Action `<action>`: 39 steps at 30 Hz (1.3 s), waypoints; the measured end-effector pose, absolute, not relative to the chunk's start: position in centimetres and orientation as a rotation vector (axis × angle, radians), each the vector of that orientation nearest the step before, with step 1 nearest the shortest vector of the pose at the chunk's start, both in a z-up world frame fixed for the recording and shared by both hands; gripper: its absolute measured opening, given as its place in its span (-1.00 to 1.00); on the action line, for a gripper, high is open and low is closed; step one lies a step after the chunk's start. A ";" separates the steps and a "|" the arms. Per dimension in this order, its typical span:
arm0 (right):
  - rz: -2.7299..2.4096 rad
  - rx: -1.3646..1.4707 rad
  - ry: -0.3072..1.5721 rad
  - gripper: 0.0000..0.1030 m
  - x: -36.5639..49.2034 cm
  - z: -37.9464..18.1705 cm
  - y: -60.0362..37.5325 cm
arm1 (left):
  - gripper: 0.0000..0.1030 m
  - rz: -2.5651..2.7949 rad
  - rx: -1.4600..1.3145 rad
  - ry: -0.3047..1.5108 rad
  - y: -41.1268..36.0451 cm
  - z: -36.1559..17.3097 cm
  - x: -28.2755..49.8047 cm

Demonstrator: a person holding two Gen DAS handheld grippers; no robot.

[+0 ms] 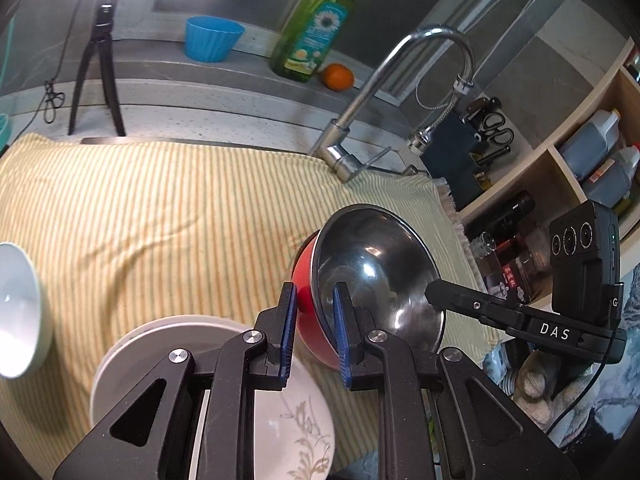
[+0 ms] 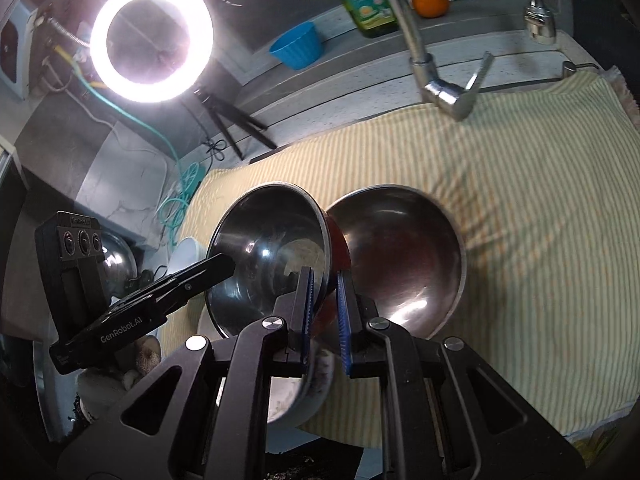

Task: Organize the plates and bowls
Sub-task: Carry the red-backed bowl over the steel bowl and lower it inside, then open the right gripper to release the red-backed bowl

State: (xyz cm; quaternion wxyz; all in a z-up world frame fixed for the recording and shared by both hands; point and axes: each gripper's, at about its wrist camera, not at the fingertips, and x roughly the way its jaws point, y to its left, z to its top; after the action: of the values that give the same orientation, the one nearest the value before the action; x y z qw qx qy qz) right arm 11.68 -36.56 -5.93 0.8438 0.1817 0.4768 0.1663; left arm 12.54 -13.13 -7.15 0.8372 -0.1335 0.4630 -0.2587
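Observation:
A bowl, red outside and steel inside, hangs tilted above the striped cloth, held from two sides. My left gripper is shut on its near rim. The right gripper reaches in from the right onto the opposite rim. In the right wrist view, my right gripper is shut on the same bowl's rim, and the left gripper comes in from the left. A second steel bowl lies on the cloth just right of the held one. White plates are stacked below it.
A white bowl sits at the cloth's left edge. Behind the cloth stand a faucet, a green soap bottle, an orange, a blue cup and a ring-light tripod. A shelf with bottles is on the right.

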 end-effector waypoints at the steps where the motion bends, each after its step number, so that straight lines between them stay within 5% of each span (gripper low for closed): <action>1: 0.343 0.384 1.011 -0.78 11.8 -6.2 -37.0 | -0.69 -0.551 -0.276 0.986 -13.7 -7.4 12.8; 39: 0.279 0.309 1.103 -0.73 14.0 -10.9 -39.6 | -0.69 -0.506 -0.123 1.075 -18.6 -11.2 15.0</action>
State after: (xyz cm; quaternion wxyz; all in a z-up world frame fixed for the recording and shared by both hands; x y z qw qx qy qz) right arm 13.96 -39.61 -10.88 0.8312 0.1458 0.5201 0.1314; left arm 14.99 -18.58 -11.22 0.8268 -0.0580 0.5063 -0.2380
